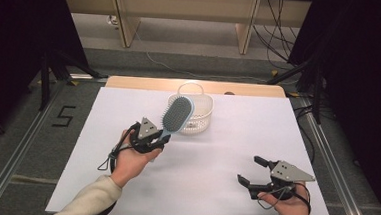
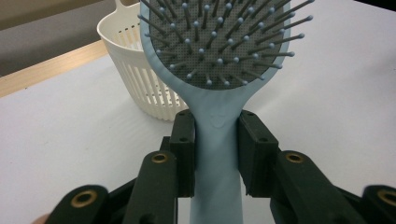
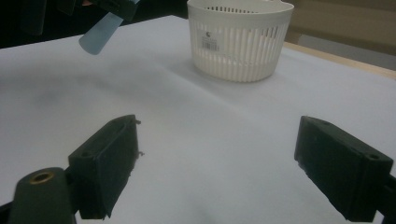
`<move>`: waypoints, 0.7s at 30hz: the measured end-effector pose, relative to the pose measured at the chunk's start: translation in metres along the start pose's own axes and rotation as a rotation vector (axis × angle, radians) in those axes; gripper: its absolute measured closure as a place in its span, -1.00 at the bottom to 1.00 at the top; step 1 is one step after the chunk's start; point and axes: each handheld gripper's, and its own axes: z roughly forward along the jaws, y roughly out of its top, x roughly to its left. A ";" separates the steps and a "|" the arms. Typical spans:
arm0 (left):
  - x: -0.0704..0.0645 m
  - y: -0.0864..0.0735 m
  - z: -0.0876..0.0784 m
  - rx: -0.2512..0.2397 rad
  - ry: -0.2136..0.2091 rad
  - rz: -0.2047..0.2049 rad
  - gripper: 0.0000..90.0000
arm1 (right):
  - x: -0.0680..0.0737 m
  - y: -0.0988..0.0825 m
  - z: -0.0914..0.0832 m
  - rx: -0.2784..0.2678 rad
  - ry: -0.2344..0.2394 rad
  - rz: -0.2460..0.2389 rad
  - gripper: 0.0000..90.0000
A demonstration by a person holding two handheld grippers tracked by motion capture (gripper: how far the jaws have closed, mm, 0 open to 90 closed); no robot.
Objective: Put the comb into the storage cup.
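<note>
Two tongs are over the white desk [image 1: 199, 183], one in each hand of the person. Much of the desk surface is bare: the wide area in front of the basket and between the two hands has nothing on it, and the near edge and both side edges are free. At the far edge a strip of wood shows beyond the white sheet, and past it is the floor with some cables.

The white basket [image 1: 200, 119] stands near the far edge, about in the middle of the desk width. Its slotted wall is upright and a thin handle loop rises at its back.

The left tongs [image 1: 157, 138] are closed on the hairbrush [image 1: 177, 114]. In the left gripper view the two black pads press the light blue handle [image 2: 217, 163] from both sides, just below the head. The head with the grey bristles points away from the hand, toward the basket; in the high view it overlaps the left part of the basket rim, and the brush is lifted off the desk.

The right tongs [image 1: 252, 172] are near the front right corner, well apart from the brush and the basket. Their jaws stand wide, with only bare desk between them.
</note>
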 end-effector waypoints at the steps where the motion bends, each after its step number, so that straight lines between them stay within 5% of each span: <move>1: 0.000 0.000 0.000 -0.002 0.000 -0.001 0.54 | 0.000 0.000 0.000 -0.001 -0.001 0.000 -0.68; 21: 0.004 0.002 0.000 -0.042 0.012 -0.001 0.54 | -0.005 0.001 0.006 -0.021 -0.021 0.009 -0.69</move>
